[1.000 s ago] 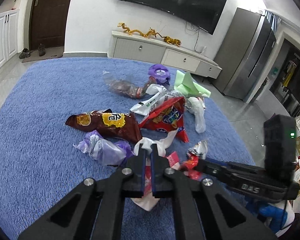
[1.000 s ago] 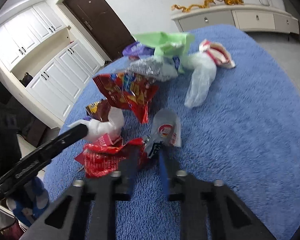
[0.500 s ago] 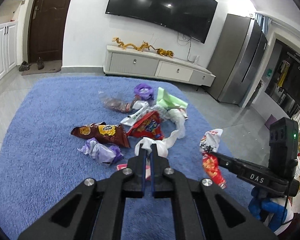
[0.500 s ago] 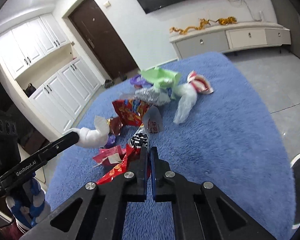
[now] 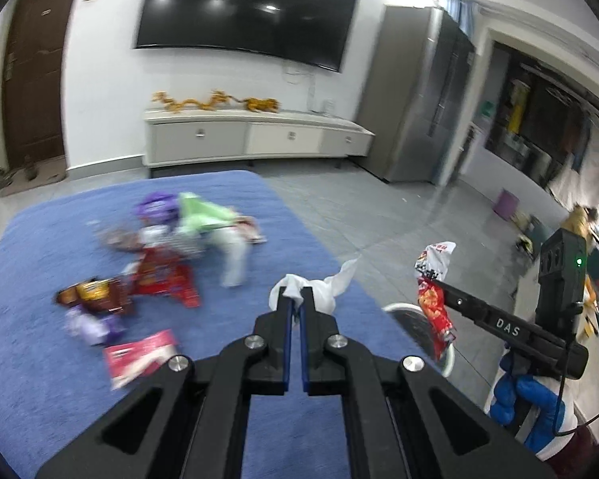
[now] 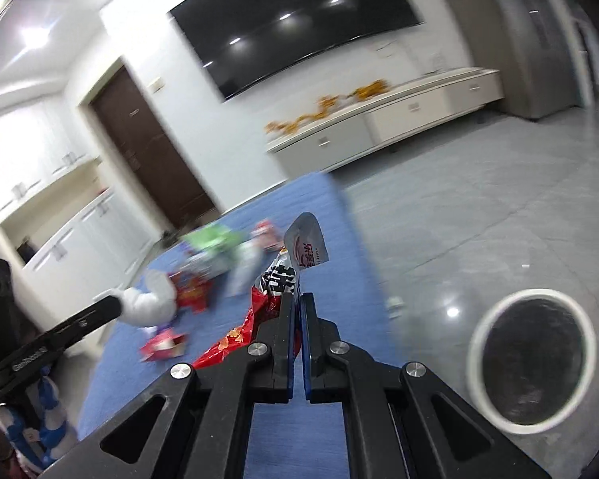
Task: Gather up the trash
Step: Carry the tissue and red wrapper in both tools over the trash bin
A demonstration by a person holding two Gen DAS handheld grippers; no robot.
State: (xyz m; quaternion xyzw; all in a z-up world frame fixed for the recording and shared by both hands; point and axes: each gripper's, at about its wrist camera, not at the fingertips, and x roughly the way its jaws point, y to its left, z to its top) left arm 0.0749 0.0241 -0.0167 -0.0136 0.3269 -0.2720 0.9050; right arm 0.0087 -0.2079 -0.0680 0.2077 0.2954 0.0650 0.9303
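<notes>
My left gripper (image 5: 295,303) is shut on a white crumpled tissue (image 5: 327,287) and holds it above the blue rug (image 5: 40,379). My right gripper (image 6: 298,299) is shut on a red and silver snack wrapper (image 6: 283,279), lifted off the rug; the wrapper also shows in the left wrist view (image 5: 433,279). A white-rimmed trash bin (image 6: 533,361) stands on the grey floor to the right of the right gripper. Its rim shows in the left wrist view (image 5: 449,359) under the wrapper. Several wrappers (image 5: 159,275) lie blurred on the rug.
A pink packet (image 5: 139,353) lies near on the rug. A white TV cabinet (image 5: 255,137) with a TV (image 5: 243,10) above it stands at the far wall. A grey fridge (image 5: 427,92) stands at the right, a dark door (image 6: 147,155) at the left.
Both grippers have risen and swung right, off the trash pile toward the rug's edge, each carrying its piece. The trash bin has come into view.
</notes>
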